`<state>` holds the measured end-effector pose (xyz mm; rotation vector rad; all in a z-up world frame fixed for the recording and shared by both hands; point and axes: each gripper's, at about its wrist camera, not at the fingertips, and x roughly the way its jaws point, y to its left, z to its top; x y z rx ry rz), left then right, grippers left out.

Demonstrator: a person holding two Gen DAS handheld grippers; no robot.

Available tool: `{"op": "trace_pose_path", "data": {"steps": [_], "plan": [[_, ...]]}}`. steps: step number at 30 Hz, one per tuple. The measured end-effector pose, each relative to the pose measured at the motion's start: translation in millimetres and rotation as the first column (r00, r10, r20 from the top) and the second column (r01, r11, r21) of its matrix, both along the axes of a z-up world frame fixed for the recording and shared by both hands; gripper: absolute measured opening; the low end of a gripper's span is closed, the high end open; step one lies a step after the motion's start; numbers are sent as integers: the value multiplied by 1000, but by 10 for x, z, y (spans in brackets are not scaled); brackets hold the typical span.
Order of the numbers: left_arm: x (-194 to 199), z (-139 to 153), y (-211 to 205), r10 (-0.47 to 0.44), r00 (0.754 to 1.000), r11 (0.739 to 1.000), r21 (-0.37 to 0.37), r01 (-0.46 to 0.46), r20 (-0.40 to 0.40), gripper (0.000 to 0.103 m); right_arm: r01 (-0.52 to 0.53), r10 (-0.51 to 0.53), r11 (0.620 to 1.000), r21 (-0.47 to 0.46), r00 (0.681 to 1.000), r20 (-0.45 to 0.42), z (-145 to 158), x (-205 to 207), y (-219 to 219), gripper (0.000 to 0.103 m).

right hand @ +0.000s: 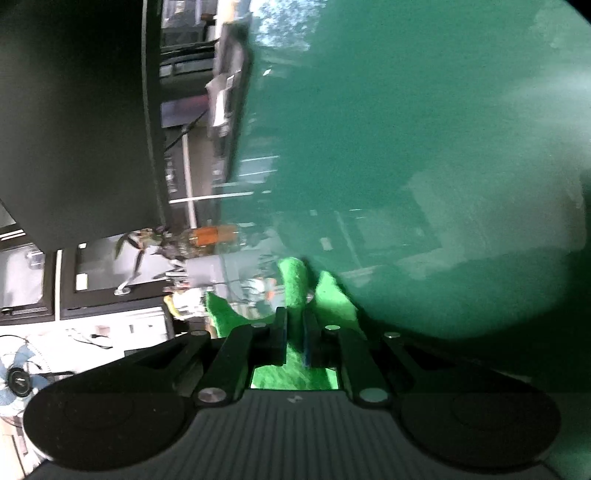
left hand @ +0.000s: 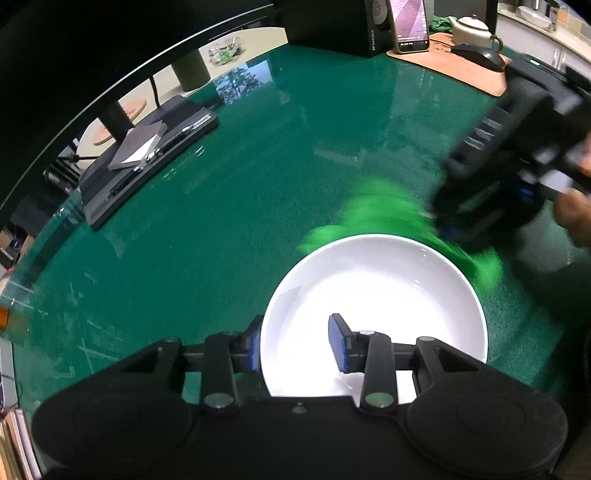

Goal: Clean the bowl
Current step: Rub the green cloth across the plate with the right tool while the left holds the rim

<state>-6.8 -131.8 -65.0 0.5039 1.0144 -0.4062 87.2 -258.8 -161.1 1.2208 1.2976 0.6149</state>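
The left hand-held gripper (left hand: pixel 299 341) straddles the round white ceramic bowl's (left hand: pixel 373 295) rim, spread; the right hand-held gripper (right hand: pixel 295 338) pinches a fuzzy green cloth (right hand: pixel 295 284) above the glossy green worktop (left hand: pixel 240 184).

Green cloth (left hand: pixel 384 214) motion-blurred; right hand-held gripper (left hand: pixel 491 177) blurred, cut off by frame edge.

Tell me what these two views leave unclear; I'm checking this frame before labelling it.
- Green cloth: motion-blurred in the left wrist view; whether it touches the white bowl cannot be told.
- Right gripper: blurred in the left view.
- Bowl's near rim: hidden under the left gripper, one finger outside, one inside; grip unclear.
- Bowl: absent from the smeared right wrist view.
- Phone screen: too small.
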Motion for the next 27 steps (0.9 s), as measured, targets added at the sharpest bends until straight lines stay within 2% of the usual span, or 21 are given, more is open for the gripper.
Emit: {"op": "trace_pose_path", "data": {"steps": [3, 6, 8, 13, 17, 20, 23, 27], "plan": [[42, 9, -29, 21, 1000, 1000, 11, -21, -5, 36, 31, -31, 999, 7, 999, -12, 0, -99, -96, 9], [64, 42, -15, 112, 994, 993, 30, -112, -2, 36, 115, -114, 993, 35, 993, -30, -30, -109, -158, 9], [54, 54, 16, 171, 985, 985, 40, -171, -7, 36, 121, -119, 992, 38, 992, -31, -29, -102, -149, 10], [-34, 14, 9, 190, 982, 980, 58, -189, -11, 39, 132, -129, 990, 58, 991, -44, -37, -96, -93, 15], [-46, 8, -23, 200, 980, 979, 48, -199, -16, 32, 132, -130, 989, 62, 991, -43, -13, -75, -55, 23], [-50, 14, -27, 204, 979, 978, 45, -203, -15, 32, 126, -124, 990, 58, 991, -41, -16, -55, -29, 21], [-61, 15, -25, 201, 979, 979, 46, -201, -12, 32, 130, -125, 989, 67, 990, -69, -79, -59, -57, 8], [-71, 15, -22, 196, 980, 980, 45, -196, -8, 32, 130, -123, 989, 77, 988, -89, -105, -95, -62, 6]]}}
